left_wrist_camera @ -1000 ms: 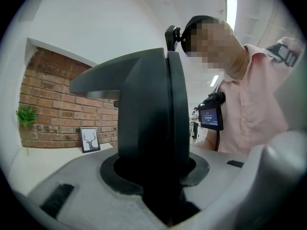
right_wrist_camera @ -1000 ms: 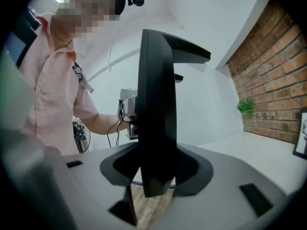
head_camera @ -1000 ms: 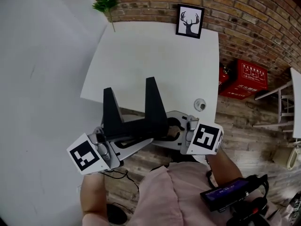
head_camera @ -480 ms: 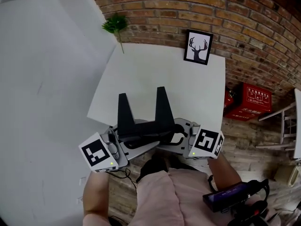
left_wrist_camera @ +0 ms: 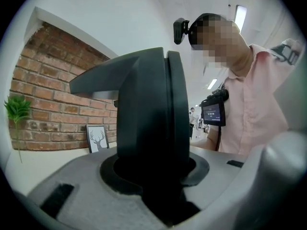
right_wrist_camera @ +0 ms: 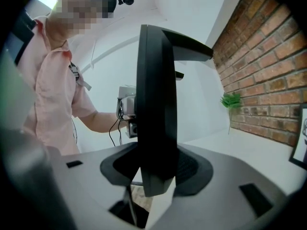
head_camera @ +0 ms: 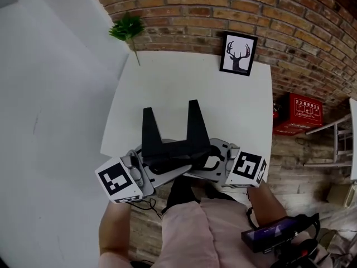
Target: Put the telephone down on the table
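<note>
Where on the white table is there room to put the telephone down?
Nearly all of the white table is bare, from its near edge up to the plant and the deer picture. Only that back edge is taken.

Person wearing pale pink short-sleeved shirt [head_camera: 195, 233]. Black head camera [left_wrist_camera: 181, 30] sitting above forehead. Black unit [head_camera: 266, 234] with lit bluish screen being worn at right side. Left tool [head_camera: 148, 116] and right tool [head_camera: 194, 108] both showing light grey moulded bodies and tall black wedge-shaped jaws, each carrying white cube [head_camera: 118, 181] with black square markers and small green light [head_camera: 131, 193] glowing. Thin black cable [right_wrist_camera: 112, 128] trailing from left tool.
</note>
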The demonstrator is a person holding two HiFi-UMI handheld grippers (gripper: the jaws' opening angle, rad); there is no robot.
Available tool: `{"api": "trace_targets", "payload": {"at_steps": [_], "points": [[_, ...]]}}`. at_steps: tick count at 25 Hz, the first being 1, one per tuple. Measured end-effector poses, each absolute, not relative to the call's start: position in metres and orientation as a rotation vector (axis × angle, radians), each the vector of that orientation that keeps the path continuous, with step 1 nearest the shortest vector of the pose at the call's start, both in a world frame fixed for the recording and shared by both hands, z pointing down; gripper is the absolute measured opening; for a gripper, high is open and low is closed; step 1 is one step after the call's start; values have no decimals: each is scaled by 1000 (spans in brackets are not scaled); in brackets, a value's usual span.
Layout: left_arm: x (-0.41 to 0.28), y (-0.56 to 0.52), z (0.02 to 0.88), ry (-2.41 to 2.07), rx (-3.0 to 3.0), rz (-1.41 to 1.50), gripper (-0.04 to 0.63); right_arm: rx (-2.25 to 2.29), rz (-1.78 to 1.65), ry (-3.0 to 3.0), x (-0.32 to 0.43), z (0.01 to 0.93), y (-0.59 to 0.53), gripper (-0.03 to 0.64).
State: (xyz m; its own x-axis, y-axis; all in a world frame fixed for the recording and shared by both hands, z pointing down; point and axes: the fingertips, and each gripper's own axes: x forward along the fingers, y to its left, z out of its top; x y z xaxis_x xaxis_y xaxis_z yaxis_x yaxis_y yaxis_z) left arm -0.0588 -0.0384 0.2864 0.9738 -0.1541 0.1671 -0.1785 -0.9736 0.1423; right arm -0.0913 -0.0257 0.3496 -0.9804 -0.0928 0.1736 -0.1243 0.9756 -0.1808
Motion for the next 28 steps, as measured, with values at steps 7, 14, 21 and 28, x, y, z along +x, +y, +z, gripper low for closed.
{"api": "trace_targets", "payload": {"at_steps": [7,14,21,28], "points": [[-84,-94,300,-101,2931,237,166,305,402,-2923,-117,363,-81,187],[-99,-135,295,44,2933,240,166,458,421,-2891,-133,358,-125,192],[-113,-163,282,175,2943,210,166,625,395,-2874,-144,345,-157,196],[-110,-176,279,253,2928,183,166,692,417,-2867,-139,340,-169,198]]}}
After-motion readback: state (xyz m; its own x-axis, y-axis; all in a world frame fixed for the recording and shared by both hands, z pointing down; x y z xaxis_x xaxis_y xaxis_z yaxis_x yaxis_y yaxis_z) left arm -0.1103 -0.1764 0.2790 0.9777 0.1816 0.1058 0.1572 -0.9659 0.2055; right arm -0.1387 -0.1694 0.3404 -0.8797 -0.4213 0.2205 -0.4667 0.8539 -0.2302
